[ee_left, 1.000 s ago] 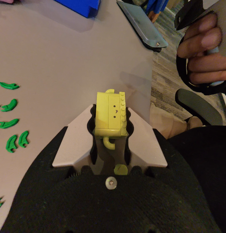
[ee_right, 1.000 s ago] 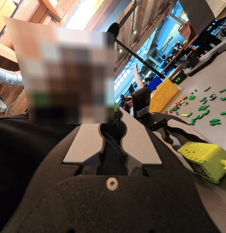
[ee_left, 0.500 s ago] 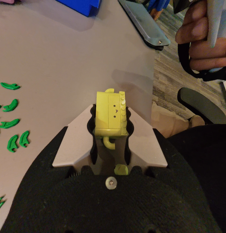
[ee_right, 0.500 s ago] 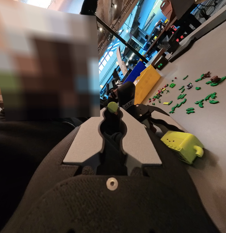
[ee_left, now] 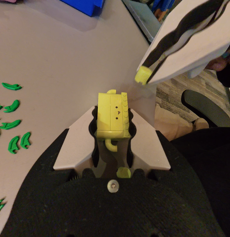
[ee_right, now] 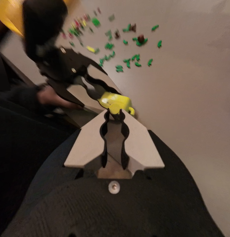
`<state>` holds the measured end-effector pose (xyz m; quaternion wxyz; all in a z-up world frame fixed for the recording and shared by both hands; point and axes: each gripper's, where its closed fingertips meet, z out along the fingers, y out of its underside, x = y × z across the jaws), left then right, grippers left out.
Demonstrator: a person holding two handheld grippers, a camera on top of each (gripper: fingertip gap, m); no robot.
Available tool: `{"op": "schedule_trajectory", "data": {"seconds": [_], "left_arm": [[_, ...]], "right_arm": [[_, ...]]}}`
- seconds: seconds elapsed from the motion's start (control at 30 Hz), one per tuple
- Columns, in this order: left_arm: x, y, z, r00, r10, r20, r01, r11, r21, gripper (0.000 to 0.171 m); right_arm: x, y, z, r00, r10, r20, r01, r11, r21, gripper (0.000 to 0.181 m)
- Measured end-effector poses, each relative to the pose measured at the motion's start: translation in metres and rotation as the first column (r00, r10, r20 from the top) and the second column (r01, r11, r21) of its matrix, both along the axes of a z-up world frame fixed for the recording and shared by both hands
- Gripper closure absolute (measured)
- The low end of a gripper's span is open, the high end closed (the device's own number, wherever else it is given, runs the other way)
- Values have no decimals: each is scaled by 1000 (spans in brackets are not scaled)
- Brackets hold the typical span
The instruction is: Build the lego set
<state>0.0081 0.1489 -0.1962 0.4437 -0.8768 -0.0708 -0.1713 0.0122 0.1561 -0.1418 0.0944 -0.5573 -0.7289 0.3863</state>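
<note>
My left gripper [ee_left: 112, 110] is shut on a lime-yellow lego block body [ee_left: 111, 115] with a small printed face, a stud row along its right side and curved hooks at both ends, held at the table's right edge. It also shows in the right wrist view [ee_right: 115, 100]. My right gripper [ee_right: 114, 110] is shut on a small round lime piece [ee_right: 114, 108]. In the left wrist view the right gripper [ee_left: 144, 75] holds that piece [ee_left: 142, 75] above and to the right of the block, apart from it.
A second small lime piece [ee_left: 123, 174] lies on the table under my left gripper's base. Several green curved leaf pieces [ee_left: 14, 128] lie to the left, with more scattered pieces [ee_right: 124, 42] beyond. A blue bin [ee_left: 85, 5] stands at the far edge. A chair armrest [ee_left: 206, 109] is right of the table. The left gripper's tips are roughly 6 centimeters from the right gripper's.
The right gripper has swung down from pointing up and away and now points at the block, with the round lime piece close to it. The left gripper and block have stayed put.
</note>
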Motion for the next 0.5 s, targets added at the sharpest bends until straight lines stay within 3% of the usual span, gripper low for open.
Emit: {"op": "schedule_trajectory", "data": {"seconds": [0.1, 0.17, 0.5], "left_arm": [[0, 0, -1, 1000, 2, 11, -2, 1000, -9, 126], [0, 0, -1, 1000, 3, 8, -3, 1000, -9, 126], [0, 0, -2, 1000, 3, 2, -3, 1000, -12, 127]], "right_arm": [[1, 1, -19, 998, 46, 46, -58, 954, 293, 167], [0, 0, -25, 995, 73, 61, -91, 919, 384, 167], [-2, 0, -29, 970, 175, 166, -221, 922, 319, 167]]}}
